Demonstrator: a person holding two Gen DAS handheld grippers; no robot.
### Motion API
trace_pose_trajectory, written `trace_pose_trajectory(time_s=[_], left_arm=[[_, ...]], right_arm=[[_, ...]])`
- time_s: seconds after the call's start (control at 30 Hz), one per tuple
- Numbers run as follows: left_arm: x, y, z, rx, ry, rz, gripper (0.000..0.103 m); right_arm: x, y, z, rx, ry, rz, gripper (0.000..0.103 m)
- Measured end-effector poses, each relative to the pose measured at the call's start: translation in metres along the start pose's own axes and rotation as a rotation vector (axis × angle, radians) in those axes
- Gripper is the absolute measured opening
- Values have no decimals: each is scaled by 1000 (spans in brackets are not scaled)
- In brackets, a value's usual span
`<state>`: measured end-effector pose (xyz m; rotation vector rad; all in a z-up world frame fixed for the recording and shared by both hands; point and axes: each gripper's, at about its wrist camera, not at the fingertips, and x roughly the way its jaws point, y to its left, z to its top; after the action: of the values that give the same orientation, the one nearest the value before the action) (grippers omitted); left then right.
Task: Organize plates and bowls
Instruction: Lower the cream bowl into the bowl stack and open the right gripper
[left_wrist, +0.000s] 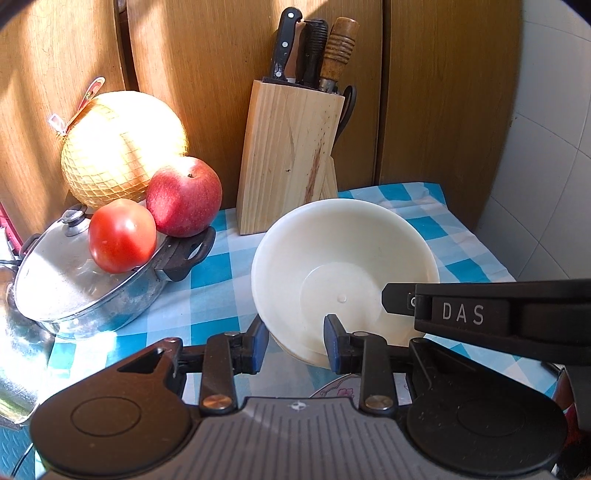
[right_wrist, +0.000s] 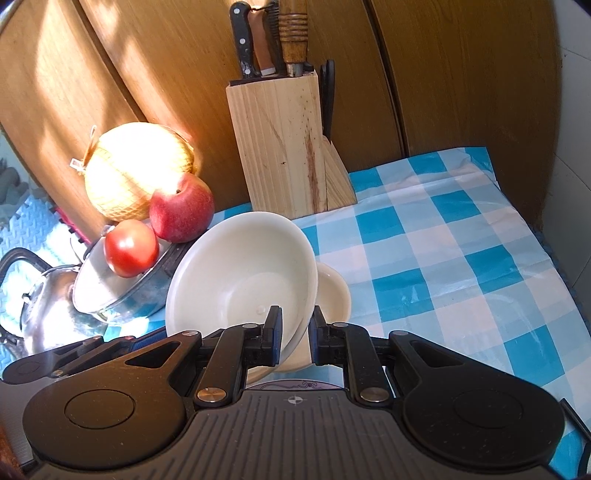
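Left wrist view: the left gripper (left_wrist: 295, 341) straddles the near rim of a white bowl (left_wrist: 343, 269), one blue-padded finger outside the wall and one inside; a gap shows between the pads and the rim, so it reads as released, not clenched. The bowl is tilted, its mouth facing the camera, and sits nested on a second white bowl whose edge shows just beneath it. The right gripper (left_wrist: 400, 301) enters from the right, its finger tip lying over the bowl's inner wall. Below the bowls, the edge of a floral plate (left_wrist: 341, 387) shows. All rest on a blue checked tablecloth (left_wrist: 210, 269). To the left stands a steel pot (left_wrist: 74, 295) with a lid, a tomato (left_wrist: 122, 236) and a red apple (left_wrist: 184, 195) resting on it, a netted melon (left_wrist: 122, 147) behind. A wooden knife block (left_wrist: 288, 155) stands against the wood panel. Right wrist view: the right gripper (right_wrist: 297, 330) has its fingers on either side of the right rim of the tilted white bowl (right_wrist: 240, 273), the left pad against the inner wall; grasp on the bowl appears closed, though the outer pad's contact is not clear. The lower bowl (right_wrist: 334, 291) peeks out to the right. A steel kettle (right_wrist: 40, 295) sits at far left beside the pot (right_wrist: 122, 291). Tomato (right_wrist: 131, 253), apple (right_wrist: 181, 208), melon (right_wrist: 140, 170) and knife block (right_wrist: 284, 144) are as placed above; the tablecloth (right_wrist: 443, 240) lies bare to the right.
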<state>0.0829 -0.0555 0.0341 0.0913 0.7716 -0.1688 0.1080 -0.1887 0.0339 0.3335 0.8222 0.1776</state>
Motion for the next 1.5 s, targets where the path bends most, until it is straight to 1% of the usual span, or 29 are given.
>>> trace_pose_trajectory(time_s=[0.13,0.3,0.43,0.9,1.33,1.5], left_arm=[[-12,-2,0,3,-13,3,25],[-27,-1,-2,4,-29,-15,25],[-32,0,-4,6,-30,-13,26],[12,-2,2,12,35,3,26],[49,-6,9,48,62,43,26],[65,-4,12,42,87,26,26]], right_arm=[[-13,3,-1,-13,-25,13,21],[-31,4,-4,-18,-55,31,21],[-38,8,-9,-30,-73,34,21],[-1,0,-1,1,-15,-14,22],[30,-8,5,20,14,-52,22],[42,-16,8,41,32,-58,22]])
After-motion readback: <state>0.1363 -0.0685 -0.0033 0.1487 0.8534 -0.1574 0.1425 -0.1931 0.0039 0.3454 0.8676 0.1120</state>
